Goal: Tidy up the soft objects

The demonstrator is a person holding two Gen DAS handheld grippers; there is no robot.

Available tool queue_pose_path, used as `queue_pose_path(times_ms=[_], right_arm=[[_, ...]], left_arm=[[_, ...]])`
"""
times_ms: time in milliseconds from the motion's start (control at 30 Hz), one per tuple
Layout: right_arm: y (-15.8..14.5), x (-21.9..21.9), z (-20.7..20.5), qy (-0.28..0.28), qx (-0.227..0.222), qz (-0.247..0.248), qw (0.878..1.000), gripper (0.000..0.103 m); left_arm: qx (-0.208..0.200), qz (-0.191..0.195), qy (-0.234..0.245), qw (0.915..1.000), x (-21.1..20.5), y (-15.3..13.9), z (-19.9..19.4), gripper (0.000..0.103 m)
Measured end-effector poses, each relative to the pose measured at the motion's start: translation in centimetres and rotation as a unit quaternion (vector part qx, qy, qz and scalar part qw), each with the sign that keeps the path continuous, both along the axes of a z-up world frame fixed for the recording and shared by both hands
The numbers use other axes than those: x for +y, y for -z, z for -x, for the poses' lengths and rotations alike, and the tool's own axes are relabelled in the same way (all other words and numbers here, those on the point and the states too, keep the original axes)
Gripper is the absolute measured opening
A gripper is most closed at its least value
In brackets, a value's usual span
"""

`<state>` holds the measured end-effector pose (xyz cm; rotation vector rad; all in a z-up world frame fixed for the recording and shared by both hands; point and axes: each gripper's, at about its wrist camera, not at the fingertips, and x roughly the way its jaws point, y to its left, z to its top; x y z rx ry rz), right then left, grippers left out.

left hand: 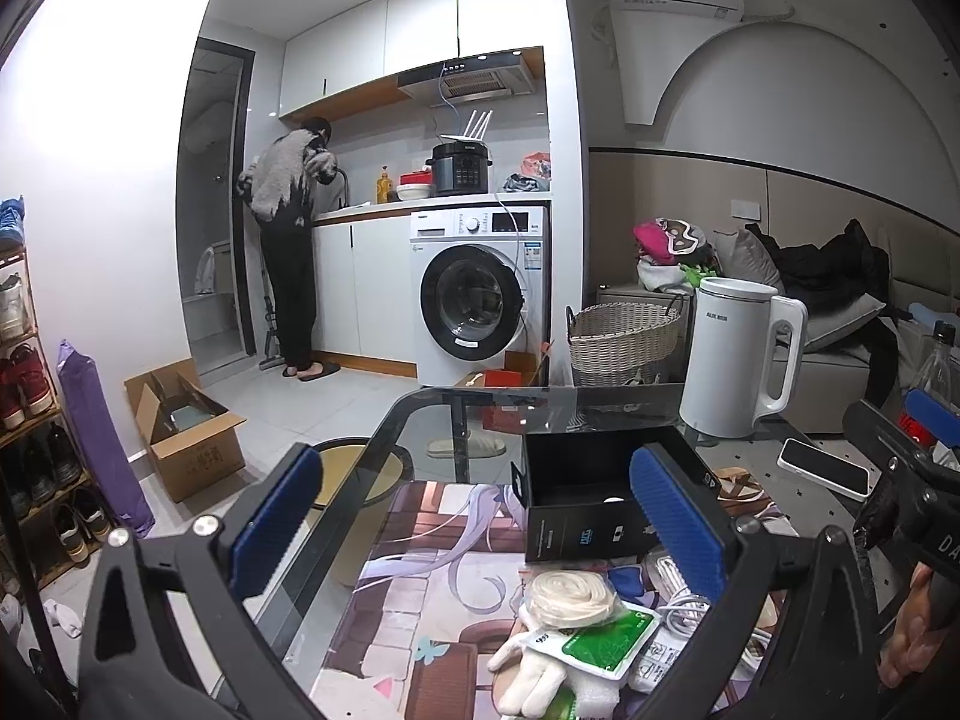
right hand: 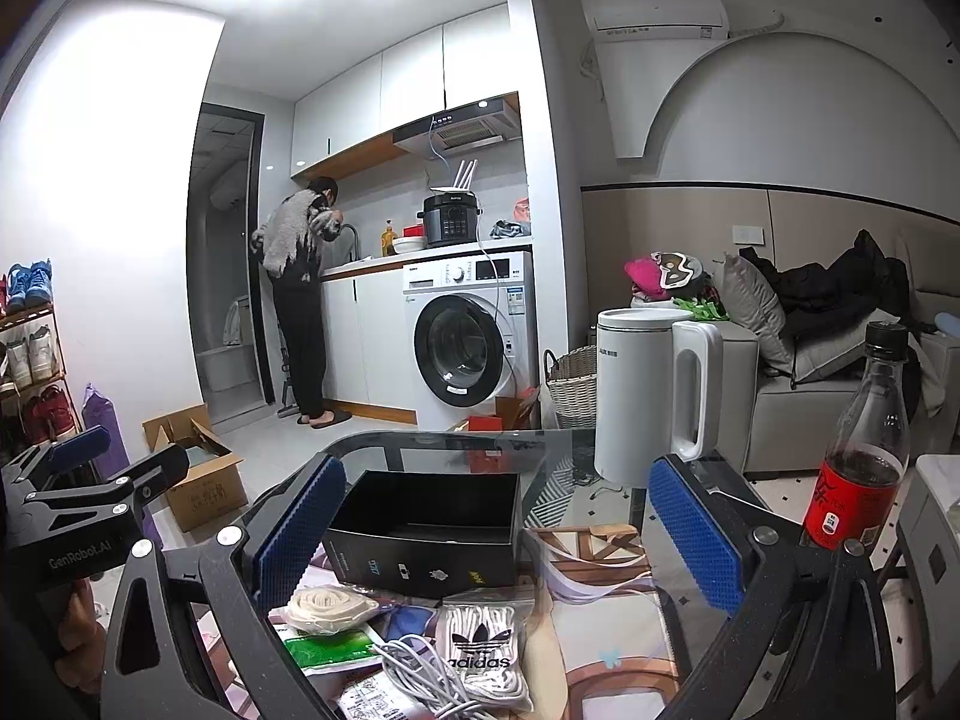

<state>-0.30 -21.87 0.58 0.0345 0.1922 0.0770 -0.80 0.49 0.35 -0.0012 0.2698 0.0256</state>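
Note:
An open black box (left hand: 606, 495) (right hand: 429, 528) stands on the glass table. In front of it lies a pile of soft things: a cream rolled cloth (left hand: 573, 594) (right hand: 327, 603), a white glove (left hand: 528, 669), a green and white packet (left hand: 600, 645) (right hand: 327, 651), a bag of Adidas laces (right hand: 483, 645) and white cables (right hand: 426, 675). My left gripper (left hand: 480, 525) is open and empty above the pile. My right gripper (right hand: 495, 531) is open and empty, with the box between its fingers. Each gripper shows at the edge of the other's view.
A white kettle (left hand: 741, 357) (right hand: 654, 396) stands behind the box. A cola bottle (right hand: 864, 438) is at the right, a white phone (left hand: 825, 468) near it. A printed mat (left hand: 432, 588) covers the table. A wicker basket (left hand: 621, 336), cardboard box (left hand: 186, 426) and shoe rack stand on the floor.

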Motion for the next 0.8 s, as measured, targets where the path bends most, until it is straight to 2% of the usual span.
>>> queue_pose_path(times_ms=[800], right_arm=[[0.20,0.03,-0.18,0.001,0.006,0.008,1.000,0.103]], left_arm=[[0.004,0.001,-0.003,1.0000,-0.03,-0.22,0.39,0.103]])
